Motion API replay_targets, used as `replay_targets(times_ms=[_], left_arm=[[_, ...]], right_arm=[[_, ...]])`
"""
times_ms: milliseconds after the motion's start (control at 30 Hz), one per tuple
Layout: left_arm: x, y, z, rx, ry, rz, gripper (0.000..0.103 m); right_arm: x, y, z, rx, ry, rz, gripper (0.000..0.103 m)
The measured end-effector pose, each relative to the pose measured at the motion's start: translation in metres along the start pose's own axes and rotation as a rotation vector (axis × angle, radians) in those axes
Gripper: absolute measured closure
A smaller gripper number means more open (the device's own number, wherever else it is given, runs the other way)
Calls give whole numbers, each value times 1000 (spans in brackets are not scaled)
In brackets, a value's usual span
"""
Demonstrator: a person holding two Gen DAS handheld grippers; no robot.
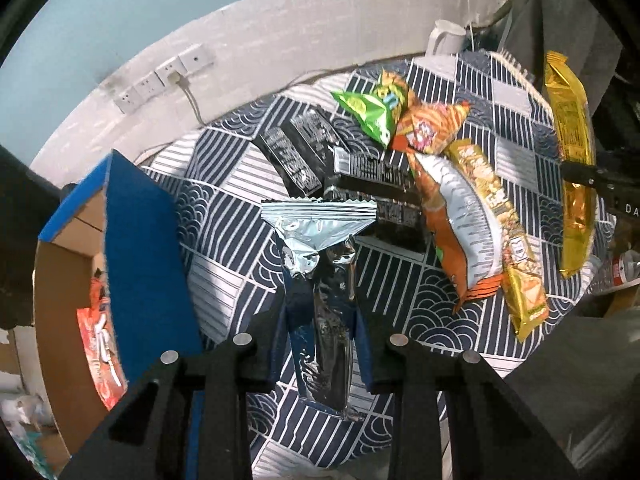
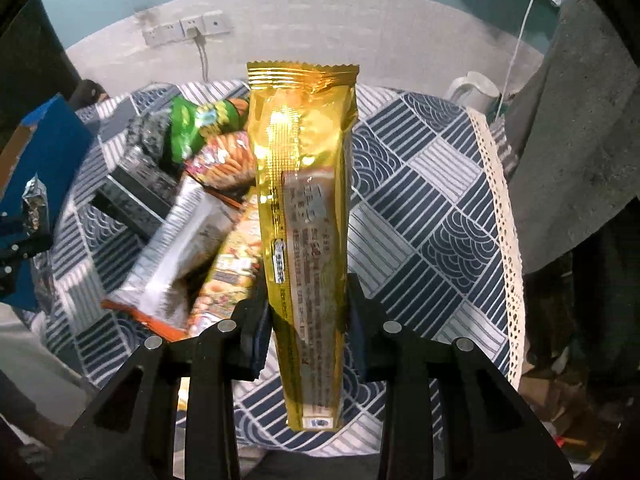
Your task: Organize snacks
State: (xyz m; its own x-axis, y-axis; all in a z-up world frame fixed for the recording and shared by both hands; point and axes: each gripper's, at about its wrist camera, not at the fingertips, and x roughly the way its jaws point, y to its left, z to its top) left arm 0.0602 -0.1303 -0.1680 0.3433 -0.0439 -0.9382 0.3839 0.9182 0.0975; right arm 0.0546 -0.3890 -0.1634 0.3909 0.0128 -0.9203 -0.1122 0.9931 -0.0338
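My left gripper (image 1: 318, 344) is shut on a silver foil snack packet (image 1: 316, 280), held lifted above the patterned tablecloth (image 1: 400, 288). My right gripper (image 2: 306, 320) is shut on a long gold snack packet (image 2: 304, 208), also lifted; the same gold packet (image 1: 570, 160) shows at the right of the left wrist view. On the cloth lies a pile: black boxes (image 1: 304, 152), a green bag (image 1: 372, 114), an orange bag (image 1: 430, 126), an orange-and-white bag (image 1: 464, 232) and another gold packet (image 1: 504, 236).
A blue cardboard box (image 1: 140, 248) stands open at the left with an orange packet (image 1: 100, 344) inside. A white jug (image 1: 444, 40) sits at the table's far edge. Wall sockets (image 1: 164, 76) with a cable are behind. A lace trim (image 2: 508, 232) edges the tablecloth.
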Motion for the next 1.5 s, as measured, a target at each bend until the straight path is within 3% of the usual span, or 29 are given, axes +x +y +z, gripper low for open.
replay_targets(times_ms=[333, 600, 1033, 1500], left_arm=[[-36, 6, -3, 28, -100, 57, 73], [-57, 24, -1, -18, -135, 42, 73], [-94, 54, -5, -68, -211, 82, 73], [-125, 90, -26, -116, -258, 96, 73]], right_arm=[[-32, 35, 14, -74, -67, -5, 72], [-57, 52, 24, -111, -138, -49, 72], [-91, 75, 38, -129, -192, 8, 72], [-125, 129, 53, -205, -246, 89, 72]])
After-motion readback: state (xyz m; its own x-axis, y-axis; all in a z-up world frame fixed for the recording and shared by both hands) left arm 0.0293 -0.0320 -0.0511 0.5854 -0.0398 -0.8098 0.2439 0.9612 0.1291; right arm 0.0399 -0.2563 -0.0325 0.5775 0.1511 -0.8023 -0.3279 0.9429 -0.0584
